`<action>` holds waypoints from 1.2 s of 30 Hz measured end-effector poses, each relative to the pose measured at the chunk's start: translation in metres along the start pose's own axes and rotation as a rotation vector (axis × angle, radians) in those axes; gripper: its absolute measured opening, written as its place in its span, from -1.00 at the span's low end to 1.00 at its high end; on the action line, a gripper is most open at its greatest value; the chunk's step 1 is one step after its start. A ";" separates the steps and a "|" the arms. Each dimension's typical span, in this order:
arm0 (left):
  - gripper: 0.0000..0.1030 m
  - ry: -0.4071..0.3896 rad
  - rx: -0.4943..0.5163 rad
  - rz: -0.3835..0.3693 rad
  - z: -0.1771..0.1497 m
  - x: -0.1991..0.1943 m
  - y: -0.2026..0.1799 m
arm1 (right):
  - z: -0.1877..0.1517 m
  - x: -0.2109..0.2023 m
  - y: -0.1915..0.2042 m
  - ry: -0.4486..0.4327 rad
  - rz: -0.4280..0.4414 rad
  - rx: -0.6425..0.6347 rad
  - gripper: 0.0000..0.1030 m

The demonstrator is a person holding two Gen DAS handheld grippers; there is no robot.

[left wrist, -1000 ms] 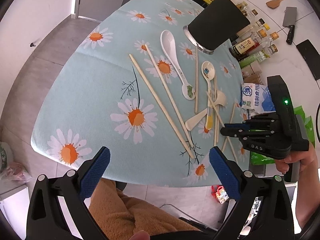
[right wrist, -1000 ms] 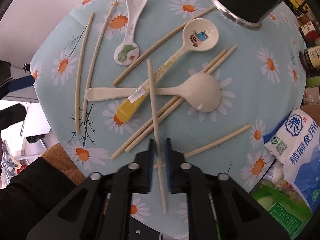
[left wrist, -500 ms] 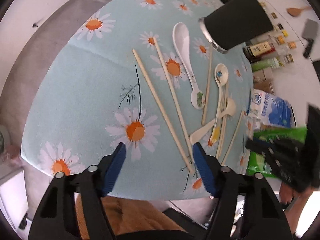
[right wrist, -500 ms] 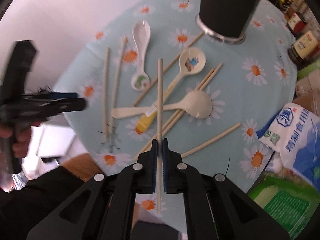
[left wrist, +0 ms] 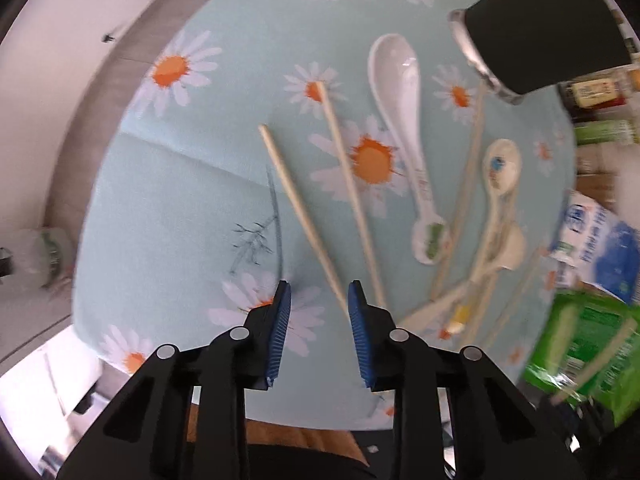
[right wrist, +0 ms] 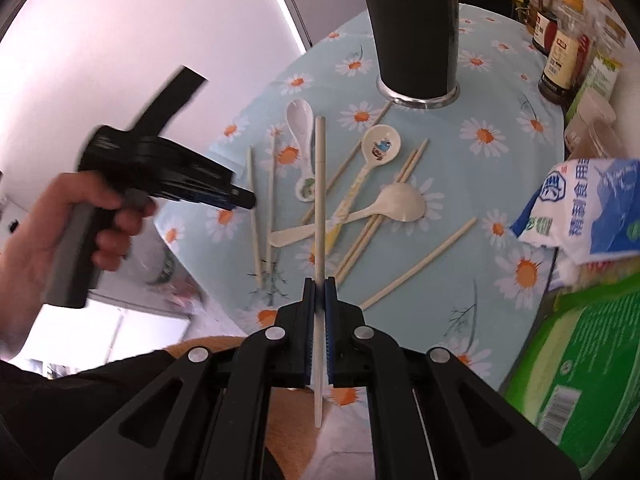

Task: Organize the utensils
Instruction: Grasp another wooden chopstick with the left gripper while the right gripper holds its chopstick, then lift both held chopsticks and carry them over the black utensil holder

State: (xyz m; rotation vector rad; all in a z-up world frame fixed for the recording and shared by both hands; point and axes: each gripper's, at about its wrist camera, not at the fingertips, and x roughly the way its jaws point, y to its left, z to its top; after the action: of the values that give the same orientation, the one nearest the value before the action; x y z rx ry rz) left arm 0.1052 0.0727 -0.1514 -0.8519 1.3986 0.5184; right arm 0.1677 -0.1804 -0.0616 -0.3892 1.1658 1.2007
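Two grippers are in view over the daisy-print worktop [right wrist: 500,64]. My right gripper [right wrist: 319,284] has its fingers clamped on a single chopstick [right wrist: 319,184], held clear of the cloth; the stick runs forward from the blue pads toward the black utensil holder [right wrist: 412,36], and its rear end sticks out behind the fingers. My left gripper [left wrist: 316,300] hovers low over the near edge of the worktop with its fingers apart, holding nothing. The lower end of the left chopstick of a loose pair [left wrist: 300,216] lies between the blue pads; its partner [left wrist: 352,200] lies just beside it. Farther right lie a white ceramic spoon [left wrist: 404,120], a cartoon-print spoon [left wrist: 500,172] and a cream spoon [right wrist: 384,208], the last two crossing each other over more chopsticks. Another chopstick [right wrist: 420,264] lies apart, nearer the blue-and-white bag [right wrist: 588,204]. The utensil holder stands upright at the far side of the worktop; its contents cannot be seen. Sauce bottles [right wrist: 560,64] stand beyond the right edge.
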 end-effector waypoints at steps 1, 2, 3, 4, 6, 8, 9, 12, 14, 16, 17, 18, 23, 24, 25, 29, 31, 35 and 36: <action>-0.54 0.002 0.009 0.022 0.000 0.001 -0.004 | -0.001 -0.002 0.000 -0.013 0.005 0.006 -0.89; -0.54 0.001 0.016 0.036 0.000 0.002 -0.007 | -0.002 -0.004 0.000 -0.026 0.013 0.013 -0.89; -0.54 0.006 0.016 0.050 0.001 0.004 -0.010 | -0.003 -0.006 -0.002 -0.038 0.025 0.020 -0.89; -0.54 0.007 0.014 0.063 0.002 0.005 -0.013 | -0.004 -0.008 -0.002 -0.049 0.034 0.026 -0.89; -0.55 0.009 0.006 0.108 0.005 0.008 -0.022 | -0.004 -0.010 -0.001 -0.070 0.046 0.028 -0.89; -0.55 0.014 0.017 0.150 0.006 0.012 -0.032 | -0.004 -0.011 0.000 -0.082 0.055 0.029 -0.89; -0.55 0.015 0.020 0.170 0.007 0.013 -0.037 | -0.004 -0.011 -0.001 -0.087 0.056 0.030 -0.89; -0.74 0.016 0.010 0.211 0.006 0.015 -0.039 | -0.003 -0.013 -0.001 -0.107 0.074 0.037 -0.89; -0.83 0.019 0.000 0.214 0.009 0.015 -0.044 | -0.003 -0.015 0.000 -0.121 0.083 0.036 -0.89; -0.92 0.020 -0.016 0.202 0.009 0.014 -0.041 | -0.003 -0.016 0.001 -0.132 0.090 0.040 -0.89; -0.93 0.020 -0.023 0.192 0.009 0.014 -0.040 | -0.003 -0.017 0.001 -0.138 0.094 0.041 -0.89; -0.93 0.018 -0.028 0.181 0.008 0.013 -0.037 | -0.002 -0.018 0.001 -0.141 0.099 0.044 -0.89; -0.93 0.004 -0.045 0.126 0.006 0.007 -0.018 | 0.002 -0.013 0.003 -0.131 0.105 0.058 -0.89; -0.93 -0.006 -0.050 0.116 0.006 0.006 -0.014 | 0.003 -0.012 0.004 -0.125 0.104 0.059 -0.89; -0.93 -0.007 -0.057 0.099 0.005 0.005 -0.009 | 0.006 -0.009 0.005 -0.120 0.101 0.060 -0.89; -0.93 -0.029 -0.066 0.020 0.005 -0.001 0.009 | 0.018 0.001 0.010 -0.097 0.095 0.067 -0.89; -0.93 -0.045 -0.061 -0.025 0.005 -0.007 0.019 | 0.026 0.006 0.013 -0.086 0.086 0.065 -0.89; -0.93 -0.084 -0.035 -0.125 0.008 -0.030 0.025 | 0.045 0.014 0.013 -0.088 0.109 0.084 -0.89; -0.93 -0.094 -0.024 -0.142 0.010 -0.036 0.026 | 0.049 0.015 0.013 -0.088 0.115 0.089 -0.89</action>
State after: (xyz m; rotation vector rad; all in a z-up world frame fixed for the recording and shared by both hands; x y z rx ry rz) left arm 0.0864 0.1023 -0.1220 -0.9269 1.2385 0.4611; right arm 0.1796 -0.1298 -0.0501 -0.2026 1.1739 1.2482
